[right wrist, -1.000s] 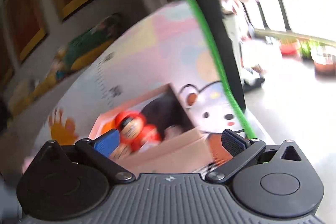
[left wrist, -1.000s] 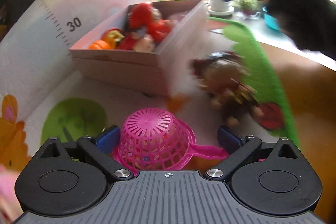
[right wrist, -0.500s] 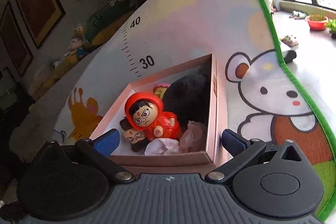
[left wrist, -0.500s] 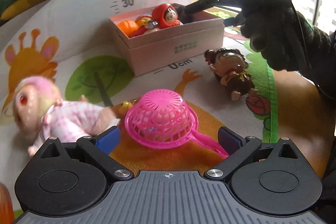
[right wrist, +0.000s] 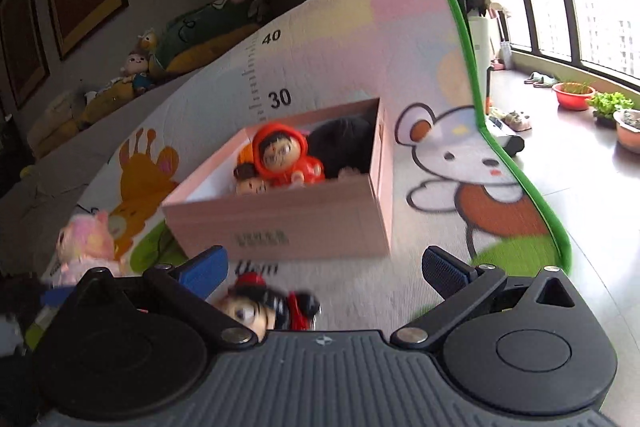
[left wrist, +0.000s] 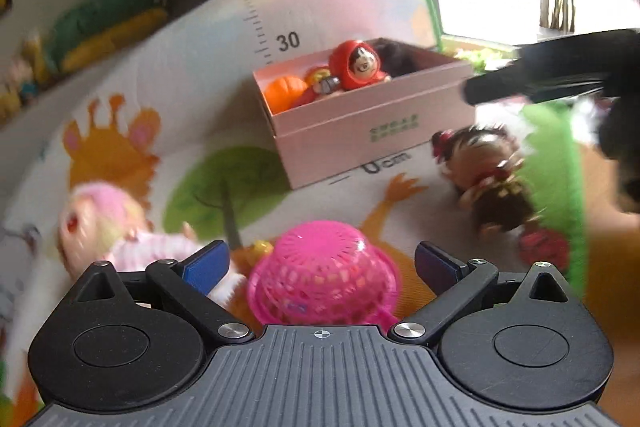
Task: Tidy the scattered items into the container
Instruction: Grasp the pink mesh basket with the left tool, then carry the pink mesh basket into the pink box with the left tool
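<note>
Box [left wrist: 372, 131] is partly filled; doll [left wrist: 116, 231], basket [left wrist: 324, 279] and monkey [left wrist: 492, 183] are left outside, both claws [left wrist: 320, 261] [right wrist: 326, 265] spread apart, nothing gripped.

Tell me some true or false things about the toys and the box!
1. The red-hooded doll is inside the pink box. True.
2. The pink basket stands the right way up. False: it lies upside down on the play mat.
3. The monkey toy is in the box. False: it lies on the mat beside the box.
4. The left gripper is open. True.
5. The right gripper is squeezing a toy. False: it is open, with the monkey toy below it.
</note>
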`<act>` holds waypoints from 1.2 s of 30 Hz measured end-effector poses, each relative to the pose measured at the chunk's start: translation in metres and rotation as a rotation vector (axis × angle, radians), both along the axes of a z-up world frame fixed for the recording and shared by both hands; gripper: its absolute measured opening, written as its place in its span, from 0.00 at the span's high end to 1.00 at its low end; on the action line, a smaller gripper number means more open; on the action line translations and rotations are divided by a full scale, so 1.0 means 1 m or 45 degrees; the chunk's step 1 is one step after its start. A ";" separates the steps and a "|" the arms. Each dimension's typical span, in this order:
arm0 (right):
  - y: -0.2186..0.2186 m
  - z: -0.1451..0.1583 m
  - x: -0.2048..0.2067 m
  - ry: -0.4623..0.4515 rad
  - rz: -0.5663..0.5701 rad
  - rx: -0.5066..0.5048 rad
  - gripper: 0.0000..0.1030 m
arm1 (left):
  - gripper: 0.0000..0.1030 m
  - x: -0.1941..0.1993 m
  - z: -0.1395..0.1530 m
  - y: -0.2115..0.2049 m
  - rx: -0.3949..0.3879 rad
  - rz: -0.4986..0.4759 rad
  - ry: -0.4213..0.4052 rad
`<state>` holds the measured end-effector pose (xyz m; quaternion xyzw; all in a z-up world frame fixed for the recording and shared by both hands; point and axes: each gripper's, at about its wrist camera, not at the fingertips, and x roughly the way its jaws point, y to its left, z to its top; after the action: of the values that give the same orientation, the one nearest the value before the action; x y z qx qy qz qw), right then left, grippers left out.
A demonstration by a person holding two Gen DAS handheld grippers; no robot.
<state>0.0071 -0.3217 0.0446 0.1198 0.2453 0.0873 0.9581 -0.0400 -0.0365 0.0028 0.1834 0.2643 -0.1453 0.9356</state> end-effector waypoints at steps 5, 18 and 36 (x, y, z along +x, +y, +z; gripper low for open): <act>0.004 -0.005 -0.018 -0.001 0.028 -0.002 0.00 | 0.02 0.002 0.003 0.013 -0.090 0.068 0.058; -0.004 -0.005 -0.032 -0.001 0.031 0.066 0.00 | 0.31 -0.001 0.007 0.013 -0.151 0.058 0.103; -0.019 -0.007 -0.037 0.018 0.028 0.170 0.00 | 0.32 -0.003 0.050 -0.001 -0.126 -0.023 -0.050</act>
<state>-0.0302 -0.3405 0.0376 0.1815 0.2468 0.1130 0.9452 -0.0433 -0.0380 0.0530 0.1421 0.2366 -0.1630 0.9472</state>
